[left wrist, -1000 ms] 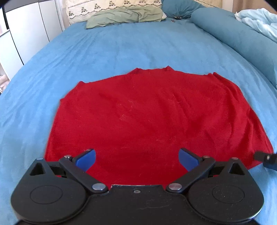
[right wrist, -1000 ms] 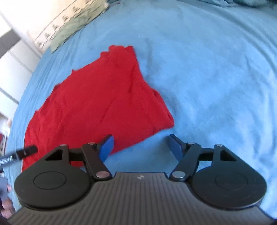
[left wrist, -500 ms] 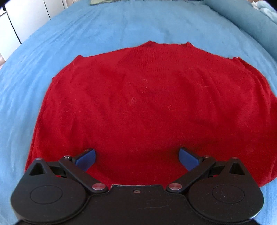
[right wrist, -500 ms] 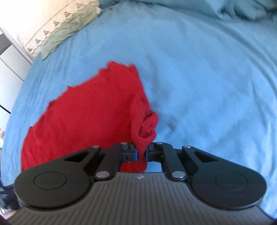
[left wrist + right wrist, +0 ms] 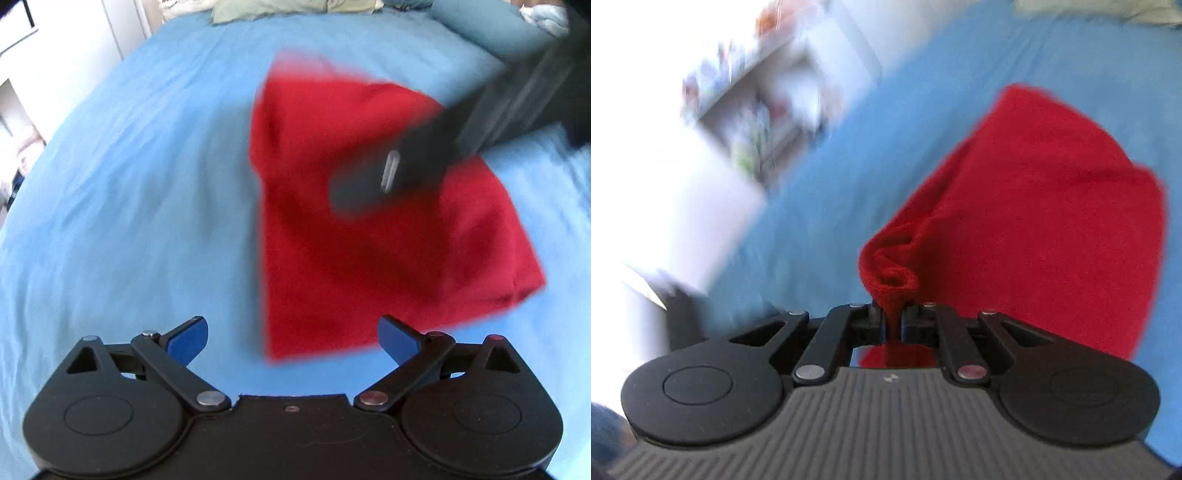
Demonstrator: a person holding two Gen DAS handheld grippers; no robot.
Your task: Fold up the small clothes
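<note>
Right gripper: jaws drawn almost together, pinching a bunched corner of the red garment; the cloth puckers into a small knot just above the pads, and more red shows through the gap beneath them; in the left wrist view this gripper is a dark, blurred shape reaching in from the upper right, over the garment's upper part

Left gripper: jaws spread wide, blue pads apart with nothing between them; it hovers above the bed just short of the garment's near edge; the right-hand pad sits close beside that edge, though whether it touches cannot be told

Red garment: lies on the blue bedspread, doubled over into a narrower shape, with a fairly straight left edge running away from the left gripper; the right side bulges outward to a rounded lower corner; outlines are smeared by blur, so fine folds cannot be made out

Writing and labels: a small pale mark sits on the ribbed grey body of the right gripper, too small to read; nothing else legible

Edges and open room: broad bare bedspread to the left of the garment and along the near side; a green pillow at the head of the bed; a long blue bolster along the far right; white cupboard doors beyond the bed's left edge; a blurred shelf of small items shows in the right wrist view
</note>
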